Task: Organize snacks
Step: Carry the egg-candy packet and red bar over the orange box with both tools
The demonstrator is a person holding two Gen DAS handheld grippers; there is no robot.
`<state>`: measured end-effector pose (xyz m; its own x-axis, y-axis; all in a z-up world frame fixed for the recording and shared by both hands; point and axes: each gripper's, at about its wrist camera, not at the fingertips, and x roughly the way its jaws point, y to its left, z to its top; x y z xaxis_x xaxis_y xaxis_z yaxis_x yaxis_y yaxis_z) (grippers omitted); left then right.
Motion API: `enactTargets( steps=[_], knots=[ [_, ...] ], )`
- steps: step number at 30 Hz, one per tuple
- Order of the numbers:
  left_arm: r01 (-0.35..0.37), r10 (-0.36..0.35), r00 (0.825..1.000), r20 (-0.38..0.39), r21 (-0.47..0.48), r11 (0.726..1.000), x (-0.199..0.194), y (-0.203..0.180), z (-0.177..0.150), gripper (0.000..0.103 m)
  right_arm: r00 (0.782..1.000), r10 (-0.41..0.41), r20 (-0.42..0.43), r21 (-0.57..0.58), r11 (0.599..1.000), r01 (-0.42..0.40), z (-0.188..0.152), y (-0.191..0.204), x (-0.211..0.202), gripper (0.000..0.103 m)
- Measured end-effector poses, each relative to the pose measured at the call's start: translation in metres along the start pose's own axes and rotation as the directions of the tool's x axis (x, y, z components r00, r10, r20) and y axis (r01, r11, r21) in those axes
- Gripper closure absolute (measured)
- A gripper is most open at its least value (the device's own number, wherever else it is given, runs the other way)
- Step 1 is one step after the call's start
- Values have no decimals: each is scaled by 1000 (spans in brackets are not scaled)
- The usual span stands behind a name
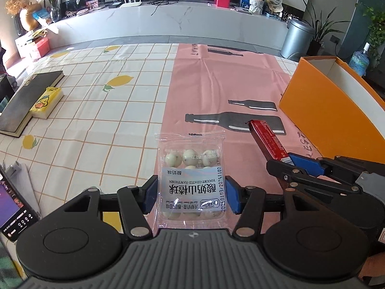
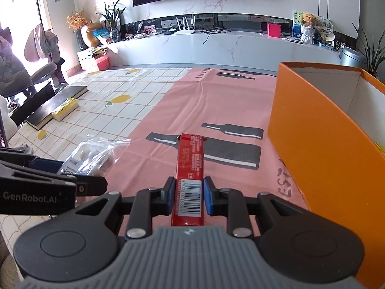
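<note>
My left gripper (image 1: 190,193) is shut on a clear bag of white yogurt-coated hawthorn balls (image 1: 191,168), its blue pads pressing both sides, the bag lifted over the pink cloth. My right gripper (image 2: 188,196) is shut on a long red snack bar (image 2: 190,163) that sticks out forward above the cloth. In the left wrist view the red bar (image 1: 268,141) and right gripper (image 1: 292,162) sit to the right of the bag. In the right wrist view the bag (image 2: 93,155) and left gripper (image 2: 84,177) are at the left. An open orange box (image 2: 320,132) stands on the right, also seen as the orange box (image 1: 324,110).
A black book (image 1: 26,101) with a yellow packet (image 1: 47,102) on it lies at the table's left. A phone or tablet screen (image 1: 12,207) is at the near left edge. The cloth is checkered lemon print (image 1: 115,110) on the left, pink (image 1: 228,77) on the right.
</note>
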<state>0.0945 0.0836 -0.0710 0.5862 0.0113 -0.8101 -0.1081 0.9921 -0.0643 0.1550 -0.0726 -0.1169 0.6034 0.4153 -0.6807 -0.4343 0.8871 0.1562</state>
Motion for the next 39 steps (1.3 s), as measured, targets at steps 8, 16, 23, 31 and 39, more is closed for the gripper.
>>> enactTargets(
  steps=[8,16,23,31,39],
  knots=[
    [21,-22,998,55,20,1000,-39,-14,-13,38,1000,5,26,57,998,-7,-33,1,-63,81],
    [94,-103,982,161,62,994,-82,-51,-9,38,991,-50,121,86,996,40,-38,-10,-137,81],
    [175,-199,958,206,129,976,-103,-99,3,38,974,-110,200,69,993,98,-26,-37,-194,81],
    [237,-283,932,228,212,948,-108,-153,28,38,958,-189,215,-24,980,199,2,-75,-229,81],
    [274,-333,923,192,276,921,-87,-200,63,38,949,-264,170,-90,955,282,35,-126,-226,82]
  ],
)
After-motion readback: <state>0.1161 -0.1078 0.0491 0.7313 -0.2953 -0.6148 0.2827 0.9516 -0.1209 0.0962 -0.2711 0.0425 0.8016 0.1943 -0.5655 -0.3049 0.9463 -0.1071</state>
